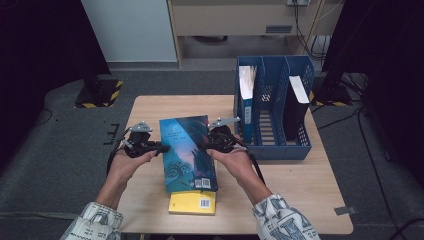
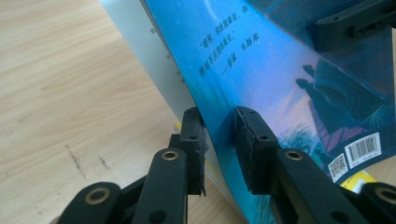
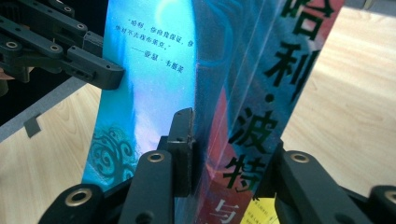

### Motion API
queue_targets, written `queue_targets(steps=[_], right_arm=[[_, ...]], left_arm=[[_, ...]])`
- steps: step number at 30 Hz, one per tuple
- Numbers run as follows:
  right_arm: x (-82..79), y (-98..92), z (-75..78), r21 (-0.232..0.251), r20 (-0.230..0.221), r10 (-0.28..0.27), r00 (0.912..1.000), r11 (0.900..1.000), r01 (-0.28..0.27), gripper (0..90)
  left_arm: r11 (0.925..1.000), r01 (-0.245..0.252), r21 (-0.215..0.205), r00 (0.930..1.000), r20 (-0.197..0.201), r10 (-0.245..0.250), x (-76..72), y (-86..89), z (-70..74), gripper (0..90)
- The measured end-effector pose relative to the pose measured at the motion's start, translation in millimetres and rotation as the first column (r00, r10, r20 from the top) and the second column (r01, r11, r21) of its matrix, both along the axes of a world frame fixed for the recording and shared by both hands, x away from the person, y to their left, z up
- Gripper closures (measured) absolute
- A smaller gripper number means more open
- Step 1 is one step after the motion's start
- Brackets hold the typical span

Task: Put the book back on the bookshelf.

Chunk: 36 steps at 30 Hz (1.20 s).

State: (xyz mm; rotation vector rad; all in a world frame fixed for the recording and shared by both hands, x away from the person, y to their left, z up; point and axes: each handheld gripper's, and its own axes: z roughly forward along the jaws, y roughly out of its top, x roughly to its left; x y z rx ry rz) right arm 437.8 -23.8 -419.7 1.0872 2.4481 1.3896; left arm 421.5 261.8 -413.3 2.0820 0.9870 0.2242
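A blue book [image 1: 187, 150] with a dark fantasy cover hangs tilted between my two grippers, just above a yellow book [image 1: 192, 202] lying on the wooden table [image 1: 295, 200]. My left gripper [image 1: 159, 148] is shut on the blue book's page-edge side; in the left gripper view its pads [image 2: 250, 144] clamp the cover and pages. My right gripper [image 1: 204, 146] is shut on the spine side, and the right gripper view has the spine's black lettering [image 3: 252, 135] between its jaws. A corner of the yellow book [image 3: 259, 212] peeks out below.
A blue mesh file rack [image 1: 280, 150] stands on the table's right half, close to my right hand. It holds a blue-spined book [image 1: 246, 95] in the left slot and a black one [image 1: 297, 102] in the right slot. Bare tabletop lies left and front right.
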Motion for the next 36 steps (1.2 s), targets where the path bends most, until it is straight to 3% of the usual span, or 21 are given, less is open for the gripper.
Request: queue_targets(steps=[20,36], right_arm=[[11.6,1.4,17.5,-0.006,0.048,-0.014,0.9988,1.000,0.015,70.2],[21.8,-3.2,18.7,0.009,0.069,-0.039,0.9968,0.999,0.039,70.6]], left_arm=[[0.9990,-0.007,0.043,0.9982,0.061,0.005,9.4,-2.2,21.7,76.1],[0.9975,-0.014,0.069,0.9951,0.099,0.007,17.2,-9.2,31.4,76.9]])
